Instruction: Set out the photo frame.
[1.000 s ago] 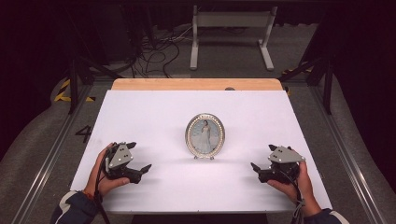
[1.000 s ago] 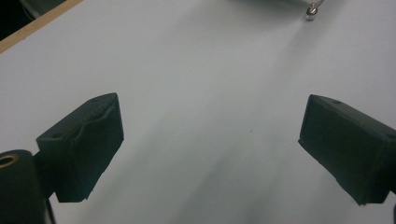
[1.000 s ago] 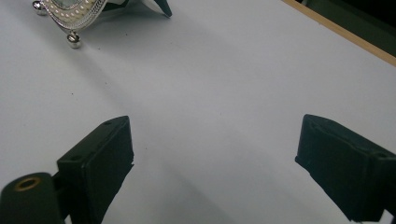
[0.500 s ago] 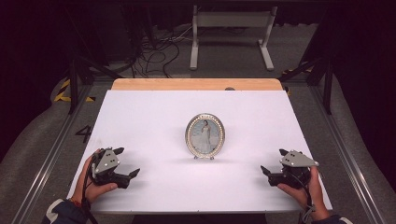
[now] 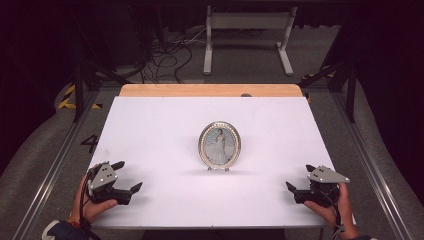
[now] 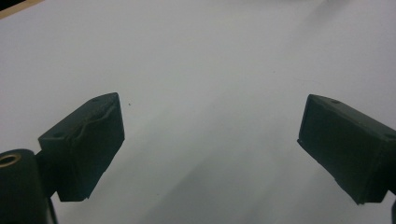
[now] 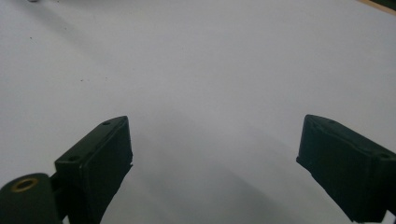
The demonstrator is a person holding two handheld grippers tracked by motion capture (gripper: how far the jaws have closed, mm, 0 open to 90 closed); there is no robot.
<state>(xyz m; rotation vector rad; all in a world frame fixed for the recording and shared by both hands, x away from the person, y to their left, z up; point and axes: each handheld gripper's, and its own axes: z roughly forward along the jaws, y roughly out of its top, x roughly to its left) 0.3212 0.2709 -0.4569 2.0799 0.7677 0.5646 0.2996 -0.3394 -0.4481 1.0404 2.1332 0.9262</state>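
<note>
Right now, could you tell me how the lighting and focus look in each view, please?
High view: the white table is evenly lit against dark surroundings, and the oval picture frame is sharp, with a faint shadow at its foot. Left gripper view: soft focus, black jaws slightly blurred over a plain white surface. Right gripper view: similar softness, with a grey shadow between the jaws.

- The high view is lit brightly from above on the white table (image 5: 165, 130); the room around it falls off into near black, with the floor dim and grey
- The oval photo frame (image 5: 219, 145) casts a faint, soft shadow at its foot; the picture is slightly soft and grainy, with fine detail in the frame lost
- In the left gripper view the table (image 6: 210, 70) reads as flat pale grey, with a broad diffuse shadow between the dark jaws; the near jaws are a little blurred
- In the right gripper view the table (image 7: 224, 60) shades darker toward the bottom; no glare
</note>
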